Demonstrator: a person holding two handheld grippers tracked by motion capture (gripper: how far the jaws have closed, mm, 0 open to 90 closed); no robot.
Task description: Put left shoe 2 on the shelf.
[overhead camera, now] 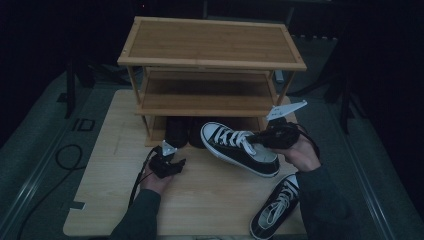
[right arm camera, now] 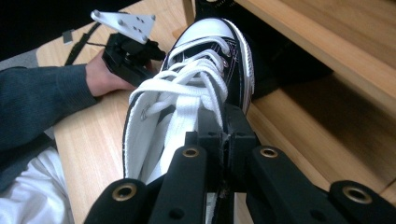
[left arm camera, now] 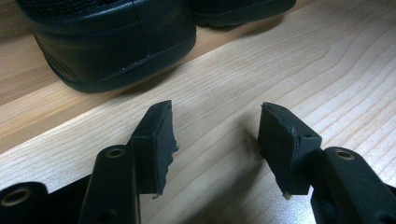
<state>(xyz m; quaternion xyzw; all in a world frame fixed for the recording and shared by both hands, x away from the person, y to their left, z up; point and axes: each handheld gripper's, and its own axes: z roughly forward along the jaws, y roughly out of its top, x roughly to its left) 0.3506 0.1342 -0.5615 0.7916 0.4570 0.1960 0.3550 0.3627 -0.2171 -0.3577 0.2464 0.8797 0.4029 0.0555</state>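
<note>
The right gripper is clamped on the side wall of a black-and-white sneaker, near its opening; in the right gripper view the jaws are pressed together on the black canvas beside the white laces. The sneaker is lifted clear of the table, toe pointing toward the lowest level of the wooden shoe rack and tilted up slightly. Its toe sits just in front of the rack's bottom shelf edge, close to the dark shoes already stored there.

The left gripper rests low over the table, left of the sneaker and apart from it. Its jaws stand apart with nothing between them; the left gripper view shows bare wood between the pads and a dark shoe heel just ahead on the rack's bottom board.

A second sneaker lies on the table near its front right edge, beside the person's right sleeve, well apart from the rack.

Open tabletop remains between the two hands and along the left side. The middle shelf and top shelf carry nothing.
</note>
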